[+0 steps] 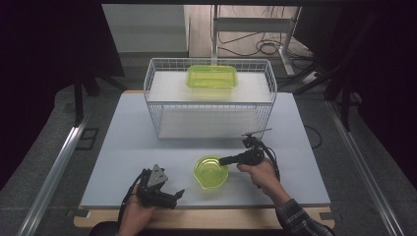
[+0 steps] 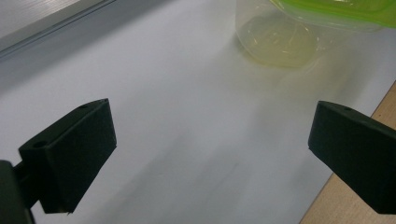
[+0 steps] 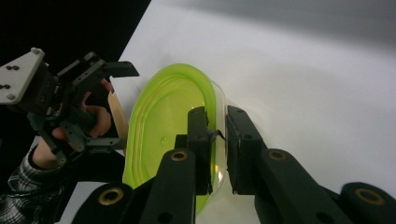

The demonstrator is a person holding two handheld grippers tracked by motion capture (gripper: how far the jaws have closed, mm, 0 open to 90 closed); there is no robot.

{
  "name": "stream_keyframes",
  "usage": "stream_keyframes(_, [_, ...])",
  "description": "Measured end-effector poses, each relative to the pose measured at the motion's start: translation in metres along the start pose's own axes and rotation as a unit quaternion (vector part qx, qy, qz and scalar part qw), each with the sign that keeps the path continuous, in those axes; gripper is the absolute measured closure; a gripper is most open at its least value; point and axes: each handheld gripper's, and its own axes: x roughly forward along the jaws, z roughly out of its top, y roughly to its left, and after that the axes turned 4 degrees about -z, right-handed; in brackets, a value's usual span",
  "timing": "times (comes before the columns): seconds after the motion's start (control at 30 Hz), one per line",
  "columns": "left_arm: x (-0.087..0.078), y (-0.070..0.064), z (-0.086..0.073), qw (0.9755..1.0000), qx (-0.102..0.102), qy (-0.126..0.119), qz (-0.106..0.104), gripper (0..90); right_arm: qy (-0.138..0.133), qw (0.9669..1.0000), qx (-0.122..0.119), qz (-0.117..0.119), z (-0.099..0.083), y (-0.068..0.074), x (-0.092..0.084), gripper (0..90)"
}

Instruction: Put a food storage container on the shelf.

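**Right gripper pinches the green bowl's rim**

The small green bowl [image 1: 210,171] sits near the front edge of the tabletop [image 1: 128,147]. The right gripper [image 3: 217,135] squeezes the bowl's rim between its jaws. The left gripper [image 2: 210,144] waits beside the bowl, jaws wide apart, holding nothing.

Beyond the right tongs [image 1: 225,160] a white wire rack [image 1: 211,102] stands on the tabletop [image 1: 123,147]; a green rectangular tub [image 1: 212,76] sits on its upper shelf.
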Motion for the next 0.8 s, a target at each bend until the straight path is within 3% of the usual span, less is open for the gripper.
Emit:
stream_keyframes(0.43, [-0.005, 0.004, 0.0, 0.9997, -0.014, -0.021, -0.003, 0.6, -0.051, 0.9987, -0.005, 0.011, 0.007, 0.017, -0.027, 81.3])
stream_keyframes(0.8, [-0.004, 0.004, 0.0, 0.9997, -0.011, -0.02, -0.002, 0.5, -0.083, 0.9964, -0.001, 0.02, 0.016, 0.024, -0.049, 81.3])
